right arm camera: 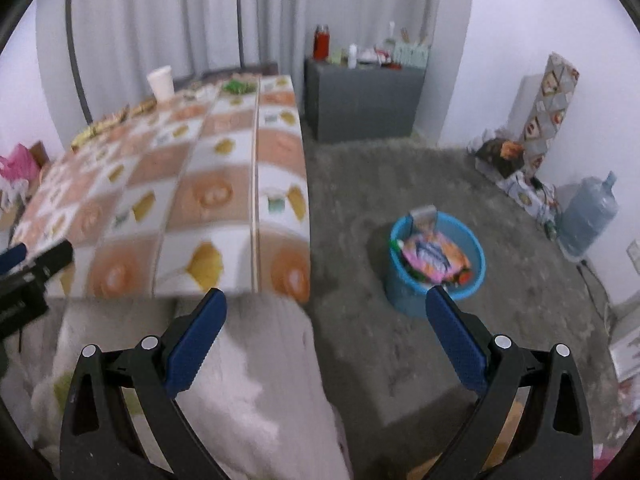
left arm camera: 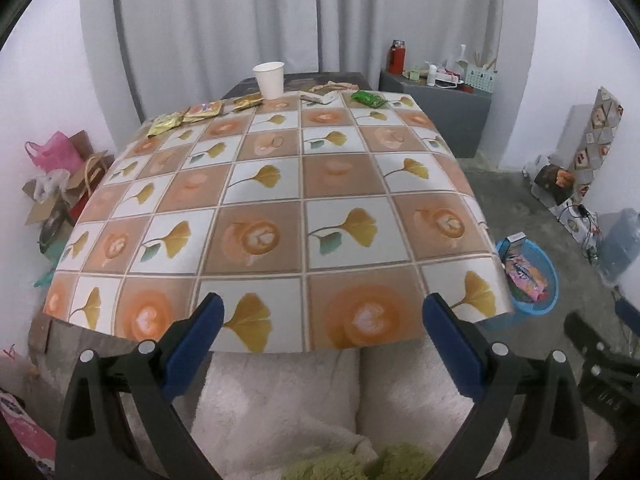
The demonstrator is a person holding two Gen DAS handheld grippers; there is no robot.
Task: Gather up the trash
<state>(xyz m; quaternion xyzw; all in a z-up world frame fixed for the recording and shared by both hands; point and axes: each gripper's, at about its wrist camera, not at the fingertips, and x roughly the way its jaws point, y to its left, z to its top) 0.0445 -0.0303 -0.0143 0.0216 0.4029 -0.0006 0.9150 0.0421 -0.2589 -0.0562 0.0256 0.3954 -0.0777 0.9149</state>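
Along the far edge of the tablecloth-covered table (left arm camera: 280, 184) lie a white paper cup (left arm camera: 270, 79), yellow and orange snack wrappers (left arm camera: 188, 117), a white wrapper (left arm camera: 320, 98) and a green wrapper (left arm camera: 369, 99). My left gripper (left arm camera: 322, 316) is open and empty at the near table edge. My right gripper (right arm camera: 326, 312) is open and empty, right of the table above the floor. A blue basin (right arm camera: 478, 256) on the floor holds wrappers; it also shows in the left wrist view (left arm camera: 550, 276). The cup (right arm camera: 161, 82) and green wrapper (right arm camera: 236, 86) show blurred in the right wrist view.
A grey cabinet (right arm camera: 360, 100) with a red flask (right arm camera: 322, 42) stands at the back. Bags and cardboard (left arm camera: 60, 176) lie left of the table. A water jug (right arm camera: 588, 212) and boxes (right arm camera: 548, 108) stand by the right wall. My white fleecy legs (left arm camera: 340, 400) are below the grippers.
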